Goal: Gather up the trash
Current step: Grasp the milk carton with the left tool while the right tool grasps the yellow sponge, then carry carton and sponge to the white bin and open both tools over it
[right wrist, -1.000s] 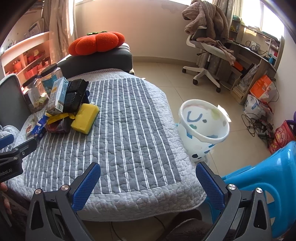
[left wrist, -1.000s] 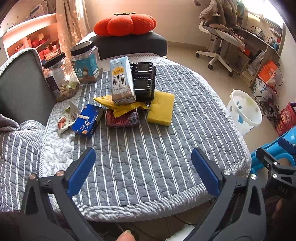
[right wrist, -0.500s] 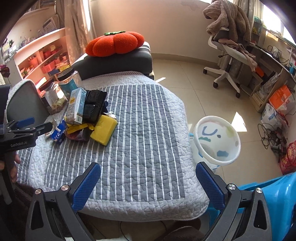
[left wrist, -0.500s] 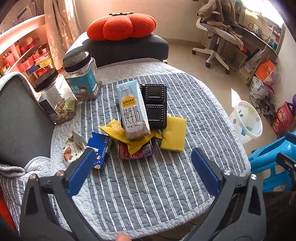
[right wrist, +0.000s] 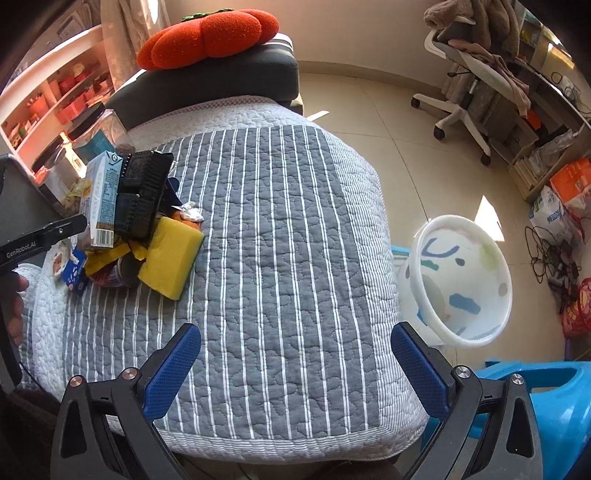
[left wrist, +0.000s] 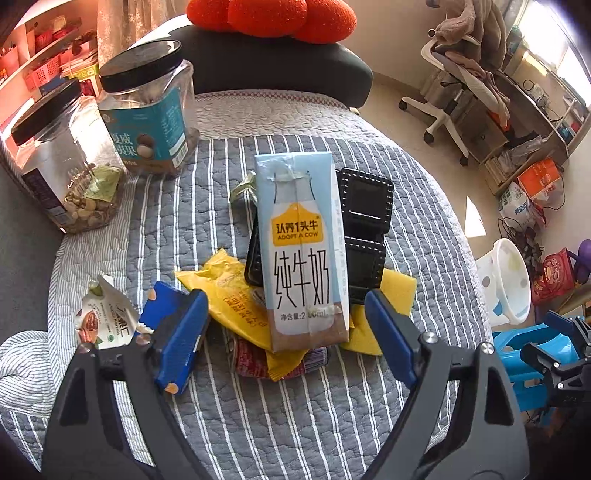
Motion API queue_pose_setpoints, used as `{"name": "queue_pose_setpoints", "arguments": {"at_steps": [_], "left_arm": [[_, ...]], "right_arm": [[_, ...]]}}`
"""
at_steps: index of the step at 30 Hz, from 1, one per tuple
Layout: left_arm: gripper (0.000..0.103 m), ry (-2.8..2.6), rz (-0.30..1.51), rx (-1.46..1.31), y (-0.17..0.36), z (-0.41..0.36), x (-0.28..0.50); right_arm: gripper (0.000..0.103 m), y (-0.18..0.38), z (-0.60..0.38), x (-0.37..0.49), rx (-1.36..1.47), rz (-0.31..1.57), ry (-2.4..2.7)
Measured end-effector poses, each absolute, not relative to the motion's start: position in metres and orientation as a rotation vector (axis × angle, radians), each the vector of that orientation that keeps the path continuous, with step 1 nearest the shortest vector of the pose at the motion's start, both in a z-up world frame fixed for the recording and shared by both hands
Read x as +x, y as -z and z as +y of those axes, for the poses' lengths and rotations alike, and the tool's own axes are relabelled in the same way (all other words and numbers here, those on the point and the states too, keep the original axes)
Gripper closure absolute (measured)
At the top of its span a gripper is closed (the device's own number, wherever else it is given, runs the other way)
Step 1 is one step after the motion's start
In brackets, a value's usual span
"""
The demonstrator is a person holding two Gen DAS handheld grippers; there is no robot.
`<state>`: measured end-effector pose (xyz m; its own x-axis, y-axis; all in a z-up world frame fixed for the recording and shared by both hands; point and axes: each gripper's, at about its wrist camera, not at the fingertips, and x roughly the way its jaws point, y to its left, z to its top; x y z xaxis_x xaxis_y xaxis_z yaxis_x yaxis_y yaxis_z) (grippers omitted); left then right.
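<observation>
A pile of trash lies on the striped grey quilt (left wrist: 295, 406). On top is a pale blue milk carton (left wrist: 301, 251), leaning on a black plastic tray (left wrist: 365, 221). Under them are a yellow wrapper (left wrist: 229, 291), a red wrapper (left wrist: 251, 362) and a yellow sponge (left wrist: 395, 291). A blue packet (left wrist: 162, 299) and a torn white nut packet (left wrist: 107, 321) lie at the left. My left gripper (left wrist: 285, 295) is closing, its jaws on either side of the carton's lower end, pads clear of it. My right gripper (right wrist: 295, 326) stands open over bare quilt, right of the pile (right wrist: 142, 188).
A white patterned bin (right wrist: 465, 280) stands on the floor off the quilt's right edge, beside a blue plastic stool (right wrist: 554, 406). Two black-lidded jars (left wrist: 147, 122) stand at the back left. An orange cushion (right wrist: 210, 33) and an office chair (right wrist: 469, 74) lie beyond.
My left gripper has moved forward and down onto the pile, and its jaws have narrowed around the milk carton. My right gripper has moved forward over the quilt, still wide open.
</observation>
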<state>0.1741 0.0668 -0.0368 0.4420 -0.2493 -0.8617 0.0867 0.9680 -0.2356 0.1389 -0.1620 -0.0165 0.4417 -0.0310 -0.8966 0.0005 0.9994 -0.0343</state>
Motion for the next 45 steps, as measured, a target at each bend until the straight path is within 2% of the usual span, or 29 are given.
{"name": "queue_pose_setpoints", "arguments": {"at_steps": [4, 5, 6, 17, 26, 28, 29, 30, 34, 45], "left_arm": [[0.039, 0.226, 1.124, -0.201, 0.044, 0.061, 0.185], [0.048, 0.228, 1.131, -0.194, 0.046, 0.059, 0.186], [0.05, 0.229, 1.139, -0.189, 0.046, 0.058, 0.187], [0.05, 0.214, 1.073, -0.214, 0.017, 0.095, 0.16], [0.051, 0.149, 1.091, -0.226, 0.021, 0.136, 0.14], [0.051, 0.145, 1.093, -0.234, 0.021, 0.139, 0.14], [0.051, 0.147, 1.09, -0.241, 0.019, 0.14, 0.139], [0.051, 0.149, 1.087, -0.246, 0.018, 0.139, 0.138], [0.051, 0.17, 1.068, -0.239, 0.011, 0.13, 0.137], [0.051, 0.262, 1.009, -0.261, -0.007, 0.084, 0.13]], "right_arm": [[0.0, 0.024, -0.147, 0.155, -0.02, 1.134, 0.014], [0.0, 0.027, -0.142, 0.159, -0.024, 1.142, 0.014], [0.0, 0.031, -0.136, 0.163, -0.028, 1.149, 0.012], [0.0, 0.08, -0.067, 0.206, -0.043, 1.235, -0.024], [0.001, 0.121, -0.028, 0.234, -0.022, 1.288, -0.044], [0.011, 0.128, -0.027, 0.238, 0.004, 1.293, -0.052], [0.032, 0.132, -0.029, 0.239, 0.025, 1.302, -0.058], [0.04, 0.135, -0.032, 0.24, 0.059, 1.32, -0.071], [0.045, 0.129, -0.048, 0.238, 0.142, 1.325, -0.093], [0.045, 0.061, -0.118, 0.206, 0.16, 1.193, -0.064]]}}
